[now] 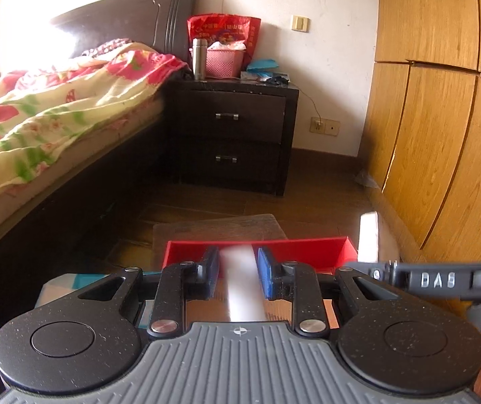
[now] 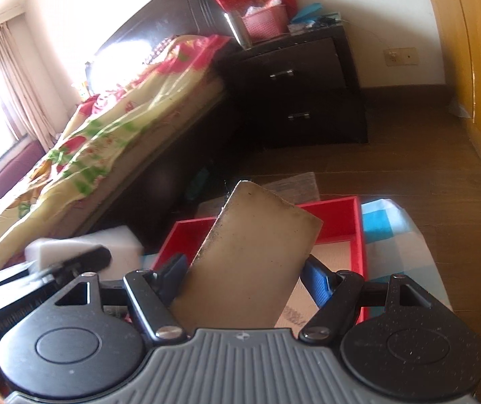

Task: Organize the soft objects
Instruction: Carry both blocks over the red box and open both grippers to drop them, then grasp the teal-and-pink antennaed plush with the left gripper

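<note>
carrying two soft pieces toward the red tray (image 2: 357, 225); step judged: transport, placing not yet done.

- left hand-held gripper (image 1: 238, 274): jaws narrow, blue pads pressed on both sides of a white sponge (image 1: 242, 282), edge-on and blurred. in the right view the same block (image 2: 106, 245) shows as a pale slab left of the tray.
- right hand-held gripper (image 2: 245, 277): jaws about half spread, clamped on a tan pad (image 2: 257, 249), grubby, tilted, its top corner leaning left above the tray's near side.
- tray: low red walls, pale floor, seemingly bare where visible; sits on a checked blue-and-white cloth (image 2: 388, 232) over the support beneath, which i cannot make out.

next move, as i judge it: bring each piece over the tray floor, lower past the wall, then release; soft stock will spring back on release.

edges and room: tray wall is the lip to clear. bed (image 1: 38, 124) flanks the left, wardrobe (image 1: 442, 118) the right, nightstand (image 1: 233, 134) well beyond. floor (image 1: 324, 185) between is open. the two tools are near each other, so stagger the drops.
</note>
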Demonstrator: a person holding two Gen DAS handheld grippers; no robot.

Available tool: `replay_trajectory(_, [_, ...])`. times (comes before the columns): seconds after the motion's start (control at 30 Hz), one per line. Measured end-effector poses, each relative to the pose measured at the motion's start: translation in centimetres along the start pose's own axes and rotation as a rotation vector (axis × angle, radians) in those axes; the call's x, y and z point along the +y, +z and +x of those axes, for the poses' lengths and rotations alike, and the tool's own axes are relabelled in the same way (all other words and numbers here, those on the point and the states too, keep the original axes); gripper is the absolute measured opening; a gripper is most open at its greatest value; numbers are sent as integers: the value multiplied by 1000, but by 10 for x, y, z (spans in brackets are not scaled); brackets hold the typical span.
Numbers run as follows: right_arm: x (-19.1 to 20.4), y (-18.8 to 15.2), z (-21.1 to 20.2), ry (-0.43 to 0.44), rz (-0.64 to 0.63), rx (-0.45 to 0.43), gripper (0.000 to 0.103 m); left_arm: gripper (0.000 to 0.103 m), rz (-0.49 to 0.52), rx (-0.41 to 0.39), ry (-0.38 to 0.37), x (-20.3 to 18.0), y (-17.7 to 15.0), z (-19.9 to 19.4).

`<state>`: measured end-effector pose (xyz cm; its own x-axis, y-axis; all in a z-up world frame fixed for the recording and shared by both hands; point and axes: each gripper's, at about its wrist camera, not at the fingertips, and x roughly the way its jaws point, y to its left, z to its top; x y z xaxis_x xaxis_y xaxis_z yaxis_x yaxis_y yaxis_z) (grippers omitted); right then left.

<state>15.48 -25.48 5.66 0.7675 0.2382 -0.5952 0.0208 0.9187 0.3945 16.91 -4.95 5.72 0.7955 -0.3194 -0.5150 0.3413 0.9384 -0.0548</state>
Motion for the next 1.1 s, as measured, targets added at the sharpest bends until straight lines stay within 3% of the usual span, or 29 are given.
replay_trajectory(0.13, [-8,0,12,-26,19,14,55,28,-2,28,24,3,5,16])
replay_trajectory(0.27, [-15,-1,19,-39,56,33,69,42,-6,6,38,3,4,7])
replay_trajectory(0.57, [-14,-3,15,-44,61,18,70,43,-17,-9,37,4,0,-11])
replay_trajectory(0.97, [-10,-8,19,-53,39,44,70,48,-7,25,40,1,-4,1])
replay_trajectory(1.1, [-10,-11,11,-55,31,49,70,60,-17,18,48,3,-8,-9])
